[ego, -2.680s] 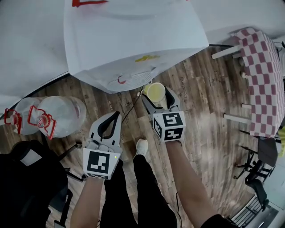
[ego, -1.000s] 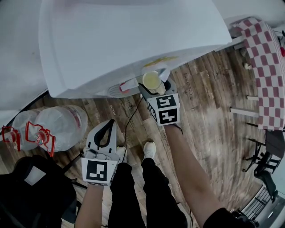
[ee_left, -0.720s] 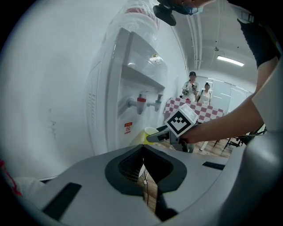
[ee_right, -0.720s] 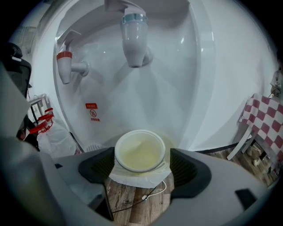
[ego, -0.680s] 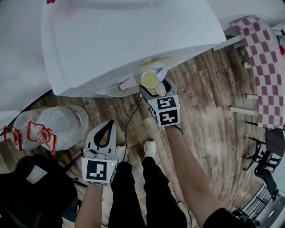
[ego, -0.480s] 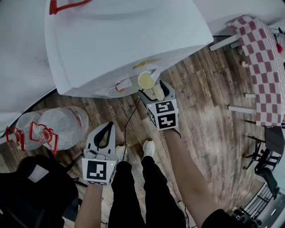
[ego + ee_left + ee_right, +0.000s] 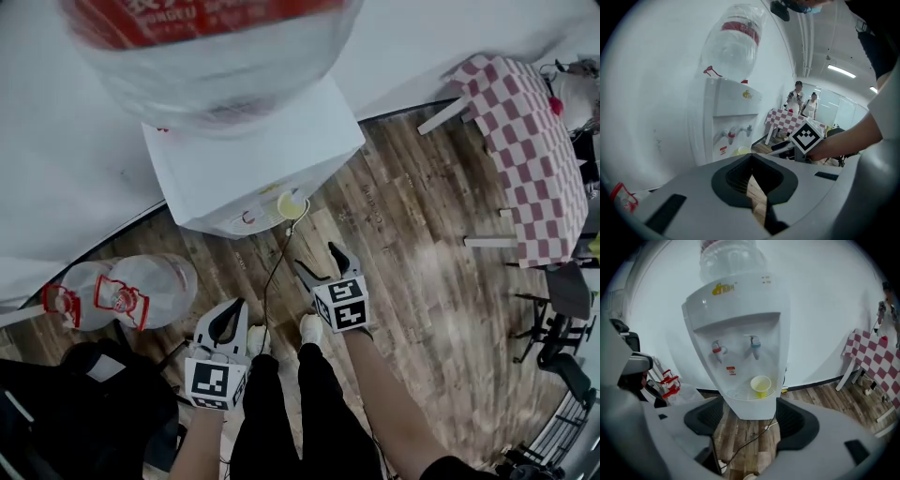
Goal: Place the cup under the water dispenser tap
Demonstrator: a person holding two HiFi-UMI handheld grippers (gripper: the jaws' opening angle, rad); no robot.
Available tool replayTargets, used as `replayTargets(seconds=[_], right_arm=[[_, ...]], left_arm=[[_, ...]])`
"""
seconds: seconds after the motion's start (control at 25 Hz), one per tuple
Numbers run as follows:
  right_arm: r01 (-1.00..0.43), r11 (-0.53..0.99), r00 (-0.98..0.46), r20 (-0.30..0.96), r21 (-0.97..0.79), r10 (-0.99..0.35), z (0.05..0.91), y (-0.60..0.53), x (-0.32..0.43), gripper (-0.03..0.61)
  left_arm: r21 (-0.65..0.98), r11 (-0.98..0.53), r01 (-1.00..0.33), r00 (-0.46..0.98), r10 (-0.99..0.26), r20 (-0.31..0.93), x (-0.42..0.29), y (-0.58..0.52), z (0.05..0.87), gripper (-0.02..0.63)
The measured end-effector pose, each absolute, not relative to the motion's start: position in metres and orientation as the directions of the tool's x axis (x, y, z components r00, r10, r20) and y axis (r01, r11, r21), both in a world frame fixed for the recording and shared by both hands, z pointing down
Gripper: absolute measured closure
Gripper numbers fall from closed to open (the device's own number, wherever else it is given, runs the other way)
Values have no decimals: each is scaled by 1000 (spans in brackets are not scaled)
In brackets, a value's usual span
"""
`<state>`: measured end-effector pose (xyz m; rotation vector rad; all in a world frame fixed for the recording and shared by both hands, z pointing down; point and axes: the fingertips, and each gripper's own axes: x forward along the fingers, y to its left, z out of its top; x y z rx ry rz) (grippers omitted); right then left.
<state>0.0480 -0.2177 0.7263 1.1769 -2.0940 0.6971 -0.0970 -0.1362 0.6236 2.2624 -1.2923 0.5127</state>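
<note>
A yellow paper cup stands upright on the drip tray of the white water dispenser, below the blue tap; the red tap is to its left. From above, the cup sits at the dispenser's front. My right gripper is open and empty, well back from the cup, over the wooden floor. My left gripper hangs lower left, shut on nothing. The left gripper view shows the cup beyond its jaws and the right gripper.
A large water bottle sits on top of the dispenser. Empty bottles lie on the floor to the left. A power cable runs across the floor. A checkered table stands right, and a black bag is at lower left.
My right gripper carried the cup in under the blue tap, let go of it and drew back toward me, open. The left gripper stayed where it was.
</note>
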Motion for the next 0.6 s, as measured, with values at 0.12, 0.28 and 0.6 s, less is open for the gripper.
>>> replayTargets(seconds=[0.12,0.28,0.6], right_arm=[[-877,451,-414,739,-166,-531,700,-194,51,289],[-893,408,-405,729,-188,-551,657,-164,59,367],[-896,372,-430,675,-241,-599,569,-120,59,474]], left_arm=[[222,-435,-873,481,-690,541,-95,-128,599,600],[233,-424,-875,479,-693,538,-90,-117,561,600],[207,-476,-855,511,-704,493,-79,-102,486,600]])
